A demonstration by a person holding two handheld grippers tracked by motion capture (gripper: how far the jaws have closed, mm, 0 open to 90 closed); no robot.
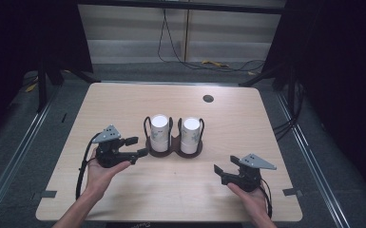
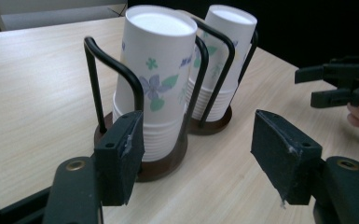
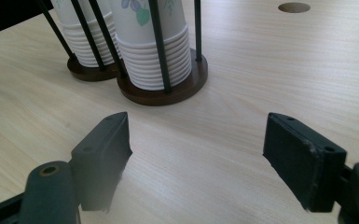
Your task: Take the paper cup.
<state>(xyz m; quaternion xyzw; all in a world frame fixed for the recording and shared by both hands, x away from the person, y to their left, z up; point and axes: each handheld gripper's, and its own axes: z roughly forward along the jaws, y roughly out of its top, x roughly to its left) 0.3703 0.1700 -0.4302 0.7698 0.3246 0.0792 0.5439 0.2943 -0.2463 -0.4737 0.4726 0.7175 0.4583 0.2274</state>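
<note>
Two stacks of upside-down white paper cups with a flower print stand in a twin black wire holder [image 1: 173, 153] at the table's middle: the left stack [image 1: 160, 133] and the right stack [image 1: 190, 135]. My left gripper [image 1: 140, 146] is just left of the holder, pointing at it, open with nothing between its jaws. In the left gripper view, the near stack [image 2: 156, 79] rises behind the left pad [image 2: 121, 154], and the left gripper [image 2: 200, 154] is open. My right gripper [image 1: 218, 173] rests low at the front right, open and apart from the holder. In the right gripper view, the right gripper [image 3: 196, 154] is open over bare wood before the stacks [image 3: 149, 42].
The wooden table [image 1: 123, 99] has a round cable hole [image 1: 208, 98] at the back right. Cables lie on the floor beyond the far edge. Metal rails run along both sides. The right gripper [image 2: 335, 84] appears at the far right of the left gripper view.
</note>
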